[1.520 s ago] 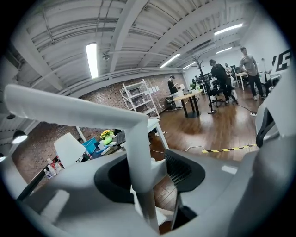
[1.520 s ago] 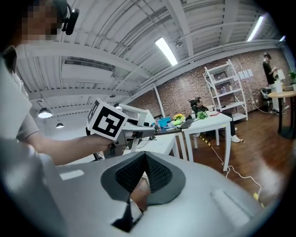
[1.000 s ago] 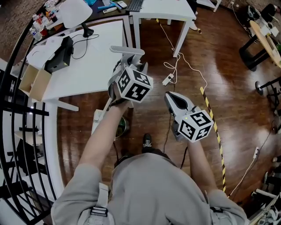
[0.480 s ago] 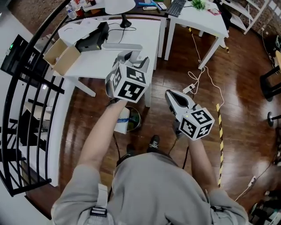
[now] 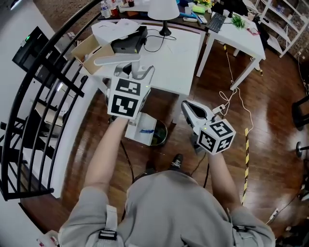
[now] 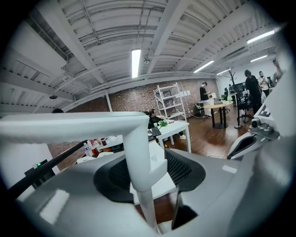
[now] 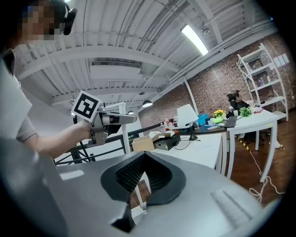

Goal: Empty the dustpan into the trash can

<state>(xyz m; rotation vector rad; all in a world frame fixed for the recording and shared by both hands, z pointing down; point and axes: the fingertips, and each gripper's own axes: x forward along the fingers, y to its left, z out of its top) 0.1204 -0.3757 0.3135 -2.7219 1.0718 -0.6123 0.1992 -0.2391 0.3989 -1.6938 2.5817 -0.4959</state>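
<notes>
My left gripper [image 5: 136, 73] is shut on the long white handle [image 5: 116, 60] of the dustpan, held up in front of the white table. The white pan [image 5: 143, 129] hangs below my left arm, against the left rim of the round dark trash can [image 5: 162, 137] on the floor. In the left gripper view the handle [image 6: 138, 152] stands upright between the pads, its top bar running off to the left. My right gripper [image 5: 187, 108] floats to the right of the can, jaws together and empty. The right gripper view shows the left gripper [image 7: 114, 119] with the handle [image 7: 124, 136].
A white table [image 5: 169, 62] with a lamp [image 5: 163, 9], a cardboard box [image 5: 87, 48] and a black device stands just beyond the can. A black railing [image 5: 43, 96] curves along the left. Cables [image 5: 231, 101] and striped tape [image 5: 245, 159] lie on the wooden floor at right.
The person has turned and walked toward the table. The left gripper has rolled and risen with the dustpan, and the pan now hangs at the trash can's rim. The right gripper came along, still shut.
</notes>
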